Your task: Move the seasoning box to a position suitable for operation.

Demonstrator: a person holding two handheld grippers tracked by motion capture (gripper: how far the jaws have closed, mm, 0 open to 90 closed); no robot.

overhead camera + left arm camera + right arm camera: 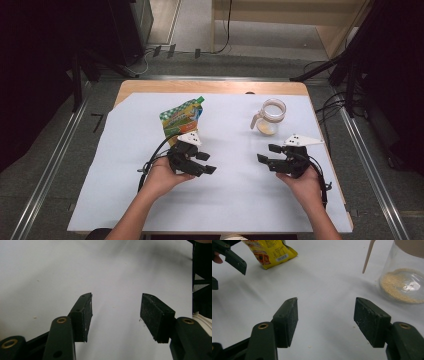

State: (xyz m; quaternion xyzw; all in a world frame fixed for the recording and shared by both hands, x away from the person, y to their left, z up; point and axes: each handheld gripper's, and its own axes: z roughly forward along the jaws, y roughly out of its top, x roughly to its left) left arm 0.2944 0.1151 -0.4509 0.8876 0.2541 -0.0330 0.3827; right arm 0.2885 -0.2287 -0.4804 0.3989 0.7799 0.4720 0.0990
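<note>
The left gripper (206, 163) and right gripper (265, 154) hovered with matte black rubbery pads spread, pinching nothing, above the smooth white sheet (235, 200). Just beyond the left one lay a crinkled green-and-yellow pouch (181, 119); beyond the right stood a round clear glass jar (270, 116) holding tan granules.

Both forearms come in from the bottom of the high view, bare and angled inward. The left hand (161, 176), lower centre-left, holds the black two-jaw left gripper (207, 163) pointing right; nothing sits between its parted jaws. The right hand (303, 181), lower centre-right, holds the matching black right gripper (266, 153) pointing left, jaws likewise apart and empty. The two grippers face each other, well apart.
</note>
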